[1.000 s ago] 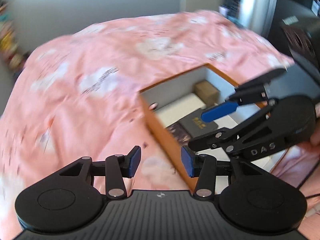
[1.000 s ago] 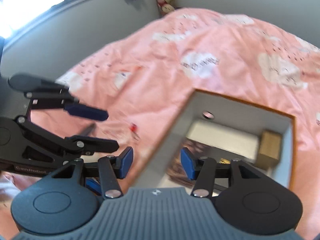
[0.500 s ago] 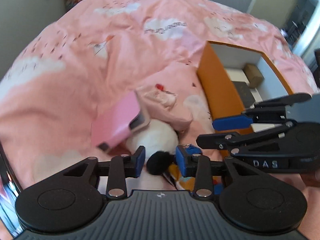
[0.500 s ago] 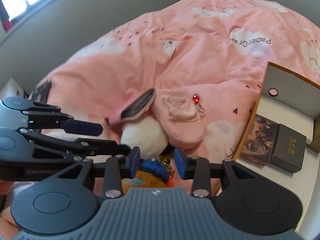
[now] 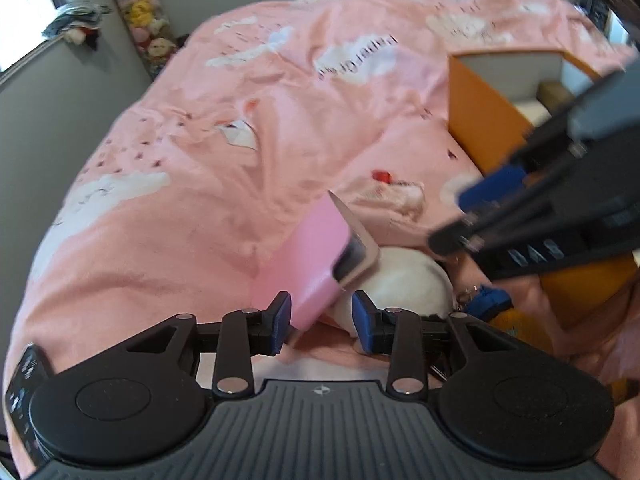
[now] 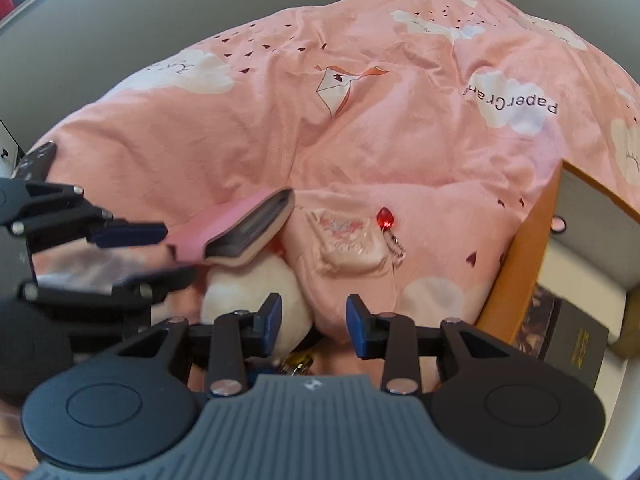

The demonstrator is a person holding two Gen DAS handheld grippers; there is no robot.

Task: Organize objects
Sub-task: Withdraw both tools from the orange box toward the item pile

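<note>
From my left wrist view, my left hand-held gripper (image 5: pixel 322 326) has its jaws part open at lower centre, having just opened a little; the lower corner of a pink-covered notebook (image 5: pixel 316 256) sits between the pads, and I cannot tell whether they press it. The notebook leans on a white plush toy (image 5: pixel 404 280) on the pink bed cover (image 5: pixel 200 160). At right an orange box (image 5: pixel 480 120) stands open on the bed.

Only this view shows a tall tube of small plush toys (image 5: pixel 140 20) at upper left, and the letters "DAS" on the side of the other gripper.

From my right wrist view, my right hand-held gripper (image 6: pixel 314 326) is part open at lower centre, its jaws having just narrowed, with the plush toy (image 6: pixel 256 296) and a fold of pink cloth between the pads; contact is unclear. Only here do I see a small pink pouch (image 6: pixel 344 240) with a red charm (image 6: pixel 385 217), a black box (image 6: pixel 576 344) with gold print too small to read inside the orange box (image 6: pixel 516 280), and "PaperCran" printed upside down on the bed cover (image 6: pixel 280 128) at upper right.
</note>
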